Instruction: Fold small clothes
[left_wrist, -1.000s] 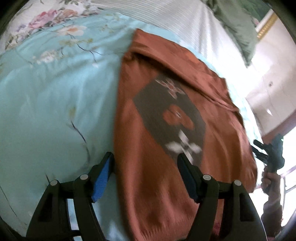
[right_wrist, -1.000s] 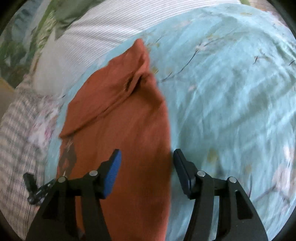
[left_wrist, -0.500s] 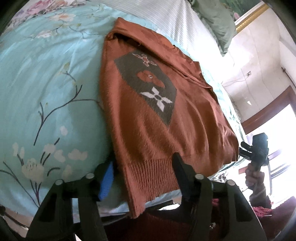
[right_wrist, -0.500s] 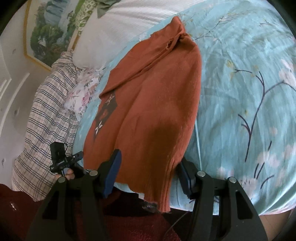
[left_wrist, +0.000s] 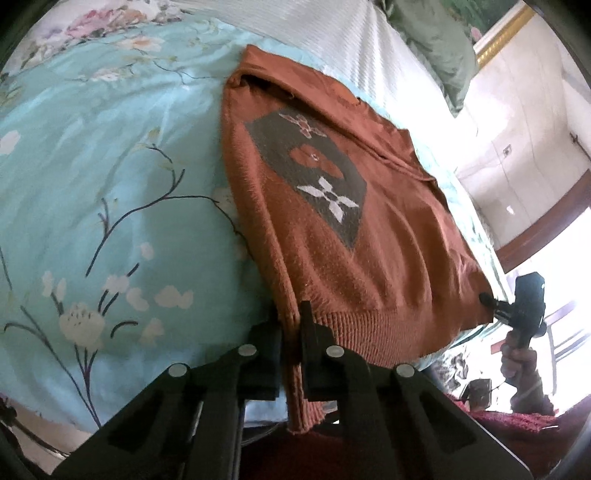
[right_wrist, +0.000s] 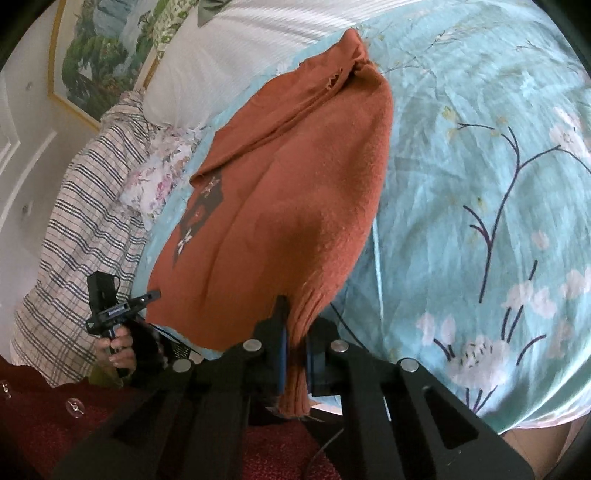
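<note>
Rust-orange knit sweater lies lengthwise on a floral turquoise bedspread, collar toward the white pillow, ribbed hem at the near edge. Left gripper and right gripper each pinch a hem corner. Only the left view shows the grey diamond motif fully; the right view shows a framed painting.

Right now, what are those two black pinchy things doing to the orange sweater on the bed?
A person holds a gripper in each hand and is folding the orange sweater on the flowery blue bedspread. The left gripper is pinched shut on one bottom corner of its ribbed hem, and the right gripper is pinched shut on the other corner. The sweater lies spread out with its sleeves already tucked in, collar toward the white pillow. The bottom edge is not folded up yet.
</note>
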